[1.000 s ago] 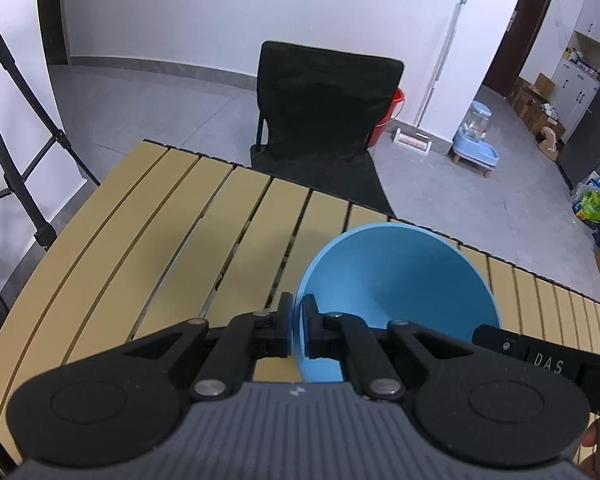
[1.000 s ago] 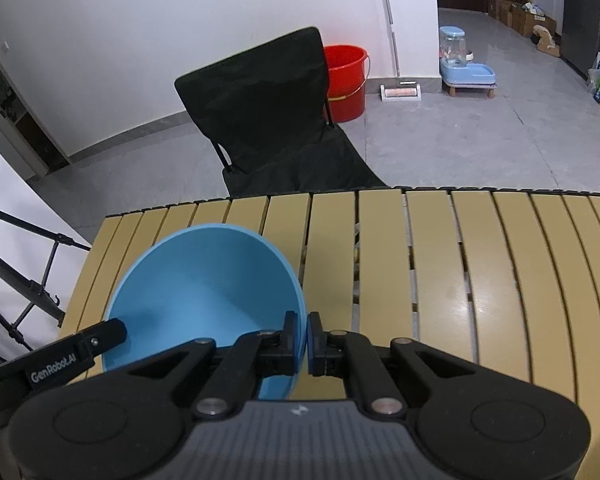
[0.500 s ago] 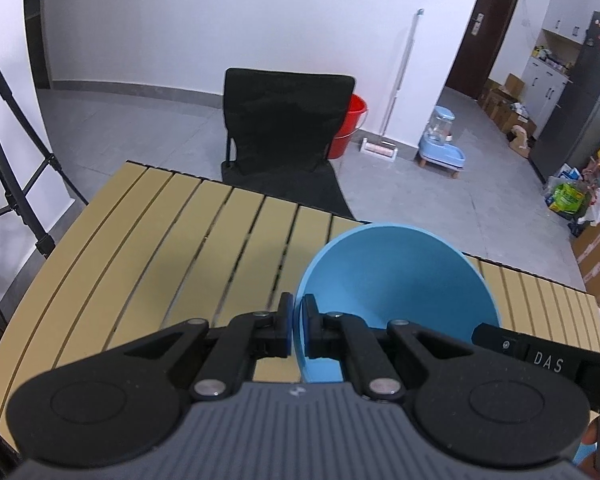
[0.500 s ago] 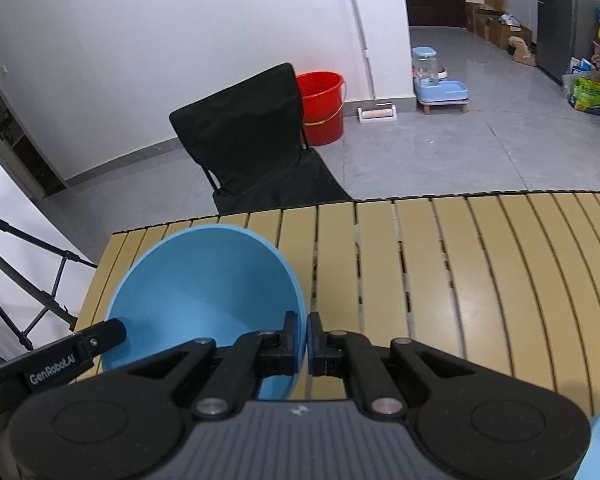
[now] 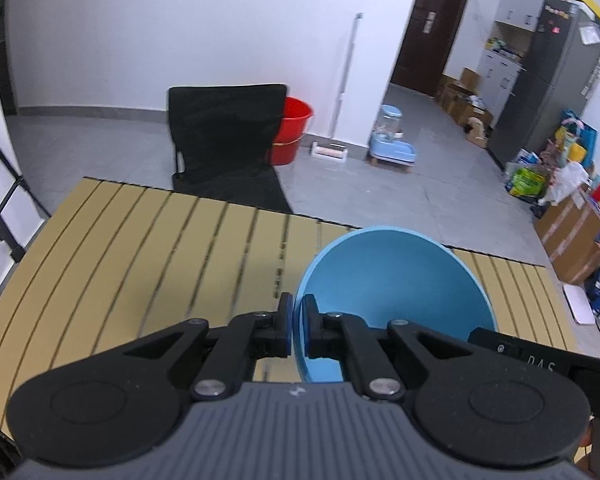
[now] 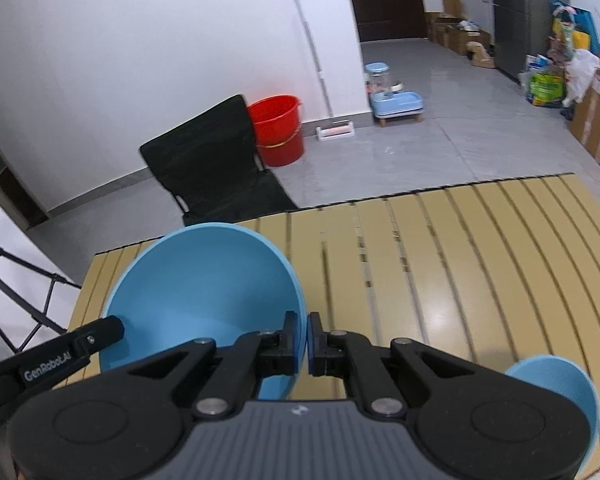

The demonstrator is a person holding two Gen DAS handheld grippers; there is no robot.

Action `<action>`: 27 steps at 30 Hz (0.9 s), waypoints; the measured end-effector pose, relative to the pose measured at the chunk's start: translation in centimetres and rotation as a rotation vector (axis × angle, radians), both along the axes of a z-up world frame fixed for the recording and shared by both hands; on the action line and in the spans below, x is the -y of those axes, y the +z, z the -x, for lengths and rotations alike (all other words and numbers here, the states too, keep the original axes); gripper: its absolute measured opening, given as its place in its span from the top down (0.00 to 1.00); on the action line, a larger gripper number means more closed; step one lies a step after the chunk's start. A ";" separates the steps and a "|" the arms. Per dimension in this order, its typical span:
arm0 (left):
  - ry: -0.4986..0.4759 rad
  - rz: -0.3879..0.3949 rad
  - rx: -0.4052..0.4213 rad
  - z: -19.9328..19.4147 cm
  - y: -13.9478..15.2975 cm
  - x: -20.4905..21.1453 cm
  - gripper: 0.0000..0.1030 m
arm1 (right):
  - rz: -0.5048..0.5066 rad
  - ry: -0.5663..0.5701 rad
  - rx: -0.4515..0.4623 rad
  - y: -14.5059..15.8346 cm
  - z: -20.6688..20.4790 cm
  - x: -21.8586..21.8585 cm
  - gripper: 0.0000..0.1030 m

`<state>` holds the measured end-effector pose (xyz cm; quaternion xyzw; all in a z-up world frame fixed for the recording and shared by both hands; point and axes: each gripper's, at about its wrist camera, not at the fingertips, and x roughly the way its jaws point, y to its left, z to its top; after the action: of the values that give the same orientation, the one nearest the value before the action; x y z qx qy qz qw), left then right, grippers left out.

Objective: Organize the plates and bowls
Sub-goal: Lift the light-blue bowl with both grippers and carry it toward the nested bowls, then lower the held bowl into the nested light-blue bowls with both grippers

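One large blue bowl (image 5: 396,292) is held by both grippers above the slatted wooden table (image 5: 140,264). My left gripper (image 5: 296,326) is shut on the bowl's left rim. My right gripper (image 6: 303,340) is shut on the same bowl (image 6: 204,296) at its right rim. The right gripper's body shows at the lower right of the left wrist view (image 5: 540,360); the left gripper's body shows at the lower left of the right wrist view (image 6: 60,356). A second blue bowl (image 6: 556,388) sits at the lower right of the right wrist view.
A black folding chair (image 5: 228,144) stands beyond the table's far edge, with a red bucket (image 5: 292,132) behind it. A blue pet feeder (image 6: 392,96), boxes and bags (image 5: 572,216) are on the floor to the right. A black tripod (image 6: 24,292) stands left.
Both grippers have risen and pulled back with the bowl still gripped, so more of the table and room shows. The second blue bowl has come into the right wrist view.
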<state>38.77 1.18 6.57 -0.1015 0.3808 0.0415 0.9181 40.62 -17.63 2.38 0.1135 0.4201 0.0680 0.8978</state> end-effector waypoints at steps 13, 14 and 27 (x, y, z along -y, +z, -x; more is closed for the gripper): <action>-0.138 -0.024 -0.010 1.8 -0.9 10.3 0.95 | 0.009 -0.121 0.017 -0.2 4.4 10.1 0.96; -0.148 -0.026 -0.012 1.8 -1.0 11.0 0.95 | 0.007 -0.130 0.016 -0.4 4.6 10.8 0.96; -0.261 -0.071 -0.067 2.6 -4.5 19.9 0.95 | -0.011 -0.229 -0.024 -4.4 7.9 19.9 0.96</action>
<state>36.18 -18.74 2.03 -0.0170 0.4197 -0.0614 0.9054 32.73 -37.53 -2.05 0.1666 0.4149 -0.0341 0.8938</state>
